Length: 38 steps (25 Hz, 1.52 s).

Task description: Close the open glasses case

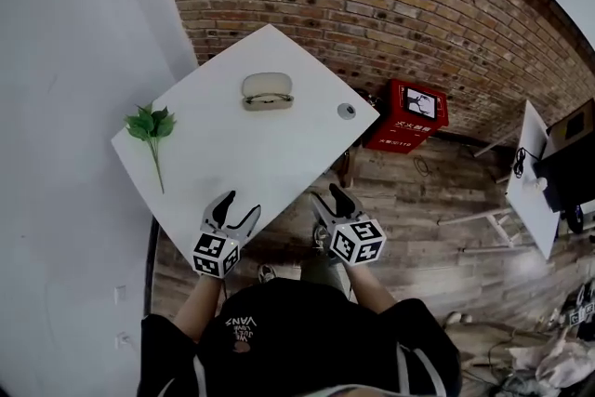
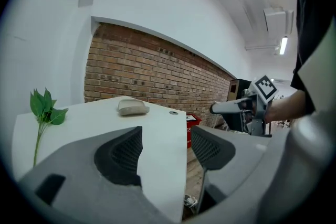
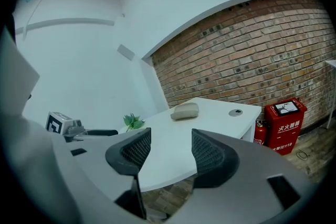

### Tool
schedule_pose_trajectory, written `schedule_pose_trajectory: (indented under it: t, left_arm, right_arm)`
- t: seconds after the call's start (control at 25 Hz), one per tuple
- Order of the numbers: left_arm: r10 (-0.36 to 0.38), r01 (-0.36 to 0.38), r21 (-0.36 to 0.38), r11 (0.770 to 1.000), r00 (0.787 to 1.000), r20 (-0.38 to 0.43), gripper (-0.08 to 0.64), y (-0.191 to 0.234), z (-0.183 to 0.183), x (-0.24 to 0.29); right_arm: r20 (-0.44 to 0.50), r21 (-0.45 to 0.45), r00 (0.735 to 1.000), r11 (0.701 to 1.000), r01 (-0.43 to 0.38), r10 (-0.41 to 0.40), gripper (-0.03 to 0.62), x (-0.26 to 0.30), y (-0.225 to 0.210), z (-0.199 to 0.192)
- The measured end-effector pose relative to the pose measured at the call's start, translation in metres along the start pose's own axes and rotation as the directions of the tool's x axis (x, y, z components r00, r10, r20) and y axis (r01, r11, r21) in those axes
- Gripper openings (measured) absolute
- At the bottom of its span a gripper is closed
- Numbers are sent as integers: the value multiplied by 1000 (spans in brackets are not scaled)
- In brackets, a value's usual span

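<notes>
Leaves on a thin stem (image 1: 151, 124), one sprig only, lie at the left side of the white table (image 1: 223, 158). The left gripper (image 1: 242, 205) is over the near edge of the table. Its jaws are clearly apart and hold nothing; only the bare table top and its edge show in the gap. The glasses case (image 1: 268, 91), one only, lies on the far part of the table, ahead of both grippers and well apart from their jaws. It looks shut or nearly shut, but it is too small to be sure, and what is inside cannot be seen. The right gripper (image 1: 327, 196) is just beside the near edge, its jaws wide apart and also empty. Further right, one small round grey cap (image 1: 346, 111) sits in the table top near the corner. One red box (image 1: 406, 114) stands on the floor against the brick wall.
</notes>
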<state>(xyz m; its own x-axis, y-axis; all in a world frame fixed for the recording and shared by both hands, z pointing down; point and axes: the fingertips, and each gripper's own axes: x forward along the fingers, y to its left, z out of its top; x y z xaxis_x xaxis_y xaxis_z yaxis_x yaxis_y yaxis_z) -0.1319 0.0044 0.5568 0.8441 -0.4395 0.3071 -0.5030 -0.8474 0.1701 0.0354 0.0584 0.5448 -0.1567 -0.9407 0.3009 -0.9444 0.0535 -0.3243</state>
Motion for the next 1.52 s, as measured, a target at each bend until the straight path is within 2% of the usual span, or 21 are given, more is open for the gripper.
schedule_pose_trajectory:
  t: [0.28, 0.56, 0.92, 1.2, 1.52]
  left_arm:
    - [121, -120, -43, 992, 992, 26, 282, 11, 21, 39]
    - [225, -222, -64, 973, 973, 48, 282, 2, 41, 87]
    - [363, -353, -118, 928, 928, 81, 282, -11, 51, 124]
    - [400, -391, -114, 913, 915, 58, 282, -10, 54, 136]
    - [422, -414, -94, 905, 904, 75, 281, 33, 81, 142]
  right_arm:
    - [-49, -56, 992, 992, -115, 112, 225, 38, -36, 32]
    - [-87, -81, 972, 971, -226, 219, 225, 65, -84, 60]
    - [-140, -117, 933, 930, -349, 333, 219, 87, -128, 82]
    - [-151, -117, 914, 912, -394, 376, 218, 104, -141, 93]
    - [-127, -110, 919, 915, -388, 374, 216, 138, -139, 108]
